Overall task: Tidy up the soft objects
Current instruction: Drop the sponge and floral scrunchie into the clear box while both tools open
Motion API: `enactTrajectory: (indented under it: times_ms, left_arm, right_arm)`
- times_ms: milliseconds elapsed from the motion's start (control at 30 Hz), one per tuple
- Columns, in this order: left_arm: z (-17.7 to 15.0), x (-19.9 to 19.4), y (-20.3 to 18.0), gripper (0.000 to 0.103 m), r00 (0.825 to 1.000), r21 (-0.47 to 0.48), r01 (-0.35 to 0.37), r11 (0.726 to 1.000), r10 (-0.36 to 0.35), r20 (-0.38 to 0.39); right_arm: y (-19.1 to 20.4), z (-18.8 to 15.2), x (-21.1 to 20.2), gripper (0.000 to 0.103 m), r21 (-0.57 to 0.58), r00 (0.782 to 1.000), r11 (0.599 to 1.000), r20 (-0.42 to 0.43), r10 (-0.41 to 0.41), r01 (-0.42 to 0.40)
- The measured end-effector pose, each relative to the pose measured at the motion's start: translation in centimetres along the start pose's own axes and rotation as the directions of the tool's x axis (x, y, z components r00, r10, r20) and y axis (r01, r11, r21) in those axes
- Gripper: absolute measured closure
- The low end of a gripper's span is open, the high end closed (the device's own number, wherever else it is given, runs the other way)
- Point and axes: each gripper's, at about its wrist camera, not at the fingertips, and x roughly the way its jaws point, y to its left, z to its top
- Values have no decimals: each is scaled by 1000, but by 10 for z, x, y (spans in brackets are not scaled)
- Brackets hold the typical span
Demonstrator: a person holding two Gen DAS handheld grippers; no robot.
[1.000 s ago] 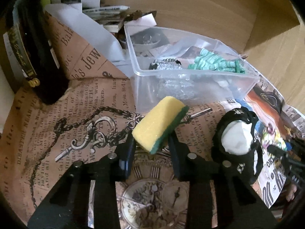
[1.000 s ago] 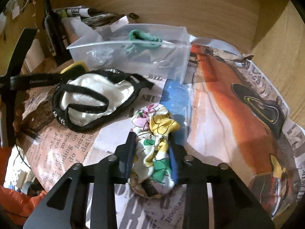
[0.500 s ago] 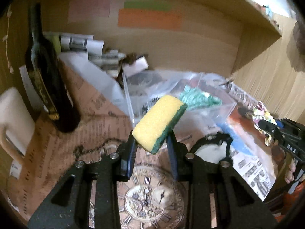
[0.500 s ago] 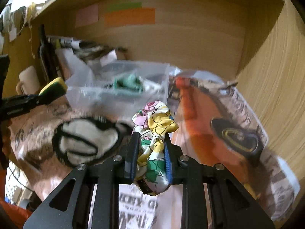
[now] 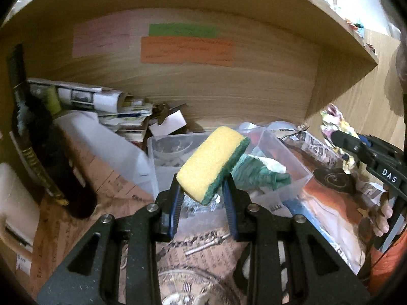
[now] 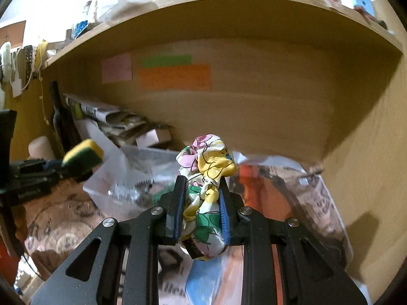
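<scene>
My left gripper (image 5: 202,188) is shut on a yellow sponge with a green scouring side (image 5: 212,161), held up in the air in front of a clear plastic box (image 5: 292,162). A green knitted cloth (image 5: 257,172) lies inside that box. My right gripper (image 6: 201,190) is shut on a bunched floral cloth (image 6: 206,175), also lifted off the table. In the left wrist view the right gripper (image 5: 338,137) with the floral cloth (image 5: 333,119) shows at the right. In the right wrist view the sponge (image 6: 82,153) shows at the left.
A dark wine bottle (image 5: 43,147) stands at the left beside a cream mug (image 5: 15,203). Rolled papers and small boxes (image 5: 114,109) pile against the wooden back wall. Printed newspaper (image 5: 330,198) covers the table. A shelf (image 6: 229,7) runs overhead. A hand (image 5: 384,216) holds the right tool.
Both grippers rose from the table with the sponge and the floral cloth still gripped. The views tilted up, so the back wall and shelf now fill the upper frames.
</scene>
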Motion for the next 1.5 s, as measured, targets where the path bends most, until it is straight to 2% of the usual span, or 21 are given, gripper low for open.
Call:
enactTrajectory:
  times_ms: [200, 400, 600, 867, 933, 1000, 1100, 1133, 1200, 1300, 1433, 1500]
  left_arm:
    - [12, 25, -8, 72, 999, 20, 13, 1000, -12, -32]
    - [14, 54, -17, 72, 995, 46, 34, 998, -30, -97]
    - [9, 88, -26, 72, 985, 74, 47, 996, -34, -171]
    - [-1, 112, -31, 72, 973, 95, 50, 994, -28, -228]
    - [-2, 112, -31, 68, 971, 99, 50, 994, -25, -236]
    - [-3, 110, -32, 63, 972, 103, 47, 994, -22, -232]
    - [-4, 102, -31, 48, 977, 108, 35, 994, -12, -213]
    - [-4, 100, -29, 44, 979, 108, 33, 994, -10, -205]
    - [-3, 93, -27, 43, 981, 109, 34, 993, -12, -193]
    - [-2, 79, -25, 32, 984, 104, 36, 994, -17, -177]
    - [-3, 56, -20, 17, 990, 84, 38, 996, -26, -137]
    - [-6, 45, -18, 11, 992, 81, 34, 996, -24, -124]
  right_arm:
    - [1, 11, 31, 81, -9, 1000, 1000, -14, 5, -5]
    - [3, 10, 68, 81, -14, 996, 1000, -94, 13, -14]
    - [5, -4, 103, 81, -17, 981, 1000, -192, 19, -23]
    - [7, -17, 125, 81, -25, 965, 999, -262, 17, -24]
    - [9, -18, 126, 75, -33, 961, 999, -275, 19, -29]
    - [9, -19, 126, 60, -40, 961, 999, -276, 18, -30]
    - [10, -17, 120, 45, -48, 966, 998, -260, 19, -33]
    - [10, -17, 118, 43, -51, 967, 998, -255, 19, -33]
    - [11, -14, 112, 33, -56, 970, 998, -244, 18, -32]
    - [12, -10, 104, 23, -63, 975, 998, -220, 15, -30]
    - [16, -4, 84, 21, -85, 984, 996, -177, 5, -20]
    - [18, -3, 73, 15, -97, 988, 995, -155, 1, -16]
